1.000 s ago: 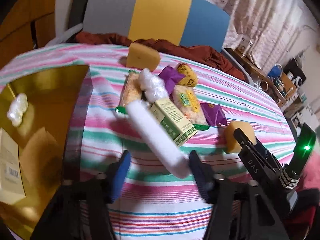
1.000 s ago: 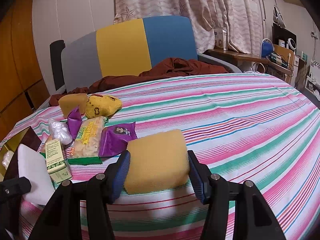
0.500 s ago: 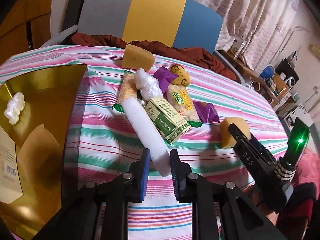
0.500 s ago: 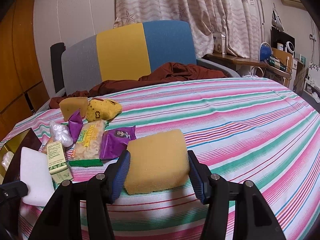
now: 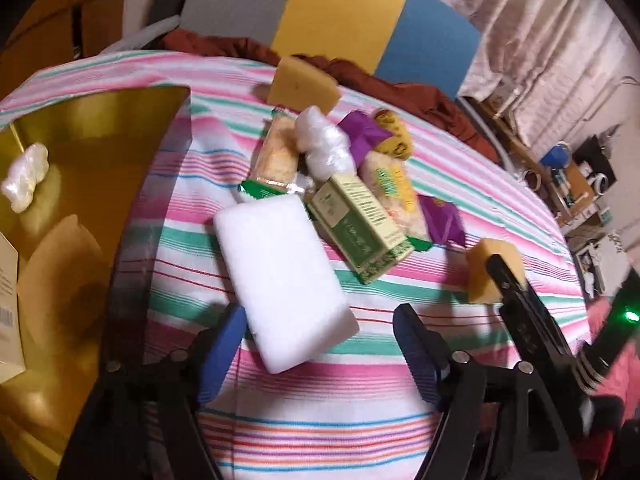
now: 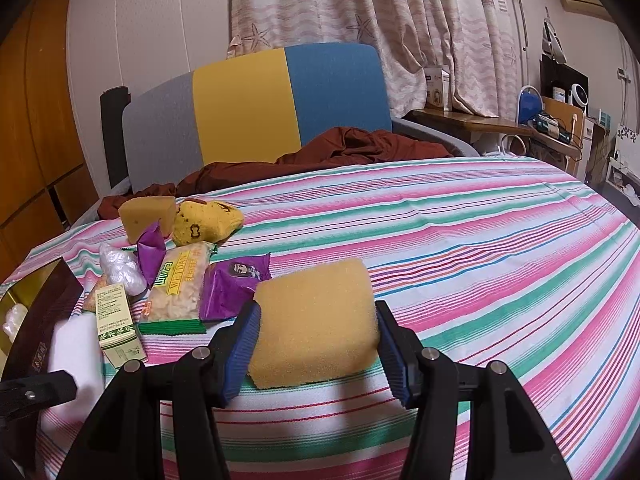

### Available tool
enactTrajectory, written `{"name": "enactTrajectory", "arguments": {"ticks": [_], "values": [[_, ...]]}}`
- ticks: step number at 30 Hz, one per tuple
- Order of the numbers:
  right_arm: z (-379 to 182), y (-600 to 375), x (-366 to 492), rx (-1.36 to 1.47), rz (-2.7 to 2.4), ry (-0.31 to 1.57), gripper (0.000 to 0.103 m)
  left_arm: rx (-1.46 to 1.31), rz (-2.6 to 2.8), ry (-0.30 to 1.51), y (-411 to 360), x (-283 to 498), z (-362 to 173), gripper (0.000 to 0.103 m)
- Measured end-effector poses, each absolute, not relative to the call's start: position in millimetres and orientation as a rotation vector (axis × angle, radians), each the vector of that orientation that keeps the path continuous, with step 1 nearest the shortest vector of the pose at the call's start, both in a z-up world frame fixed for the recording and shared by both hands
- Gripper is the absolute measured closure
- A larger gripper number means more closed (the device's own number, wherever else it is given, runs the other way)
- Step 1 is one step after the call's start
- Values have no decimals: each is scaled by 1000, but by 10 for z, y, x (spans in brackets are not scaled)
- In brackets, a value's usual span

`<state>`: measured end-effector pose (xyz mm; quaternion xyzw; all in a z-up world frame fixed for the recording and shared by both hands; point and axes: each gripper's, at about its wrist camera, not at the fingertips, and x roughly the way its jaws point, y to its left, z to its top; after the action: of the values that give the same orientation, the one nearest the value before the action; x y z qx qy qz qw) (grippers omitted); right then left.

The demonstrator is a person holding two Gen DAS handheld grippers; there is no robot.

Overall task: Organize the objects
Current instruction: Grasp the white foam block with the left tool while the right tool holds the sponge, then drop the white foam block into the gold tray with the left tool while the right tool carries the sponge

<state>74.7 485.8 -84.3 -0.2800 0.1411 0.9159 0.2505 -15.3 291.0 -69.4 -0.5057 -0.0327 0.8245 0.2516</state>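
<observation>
Left wrist view: the left gripper (image 5: 316,340) stands spread wide, grasping nothing. The white foam block (image 5: 284,280) lies flat on the striped tablecloth (image 5: 320,420) between its blue pads, the left pad just beside the block's near corner and the right pad well clear. Beyond the block sits a green-and-cream carton (image 5: 360,232), then snack packets and a wad of clear plastic wrap (image 5: 324,148), with a yellow sponge (image 5: 302,84) farthest off. Left of the block lies the open gold-lined box (image 5: 92,152), already holding a small white wrapped piece.

In the right wrist view, the right gripper (image 6: 316,348) brackets a second yellow sponge (image 6: 316,320), both pads touching or nearly touching its sides; I cannot tell whether it is squeezed. Past it lie a purple packet (image 6: 236,288) and a cracker pack (image 6: 180,288).

The step in hand looks like picking up the foam block for the box. Next, the left claw likely needs to centre on the block's narrow width, clench, then carry it left over the box wall.
</observation>
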Motion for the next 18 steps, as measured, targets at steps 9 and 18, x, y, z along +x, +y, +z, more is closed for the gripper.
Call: {"name": "enactTrajectory", "arguments": {"ticks": [9,18], "values": [[-863,4884,769,-763,2491,420,46,-1300,2362,175,3103,-119,-851,39],[-858,4858,755,-774,2486,399,46,-1179,2311,79,2846,152,-568,40]]}}
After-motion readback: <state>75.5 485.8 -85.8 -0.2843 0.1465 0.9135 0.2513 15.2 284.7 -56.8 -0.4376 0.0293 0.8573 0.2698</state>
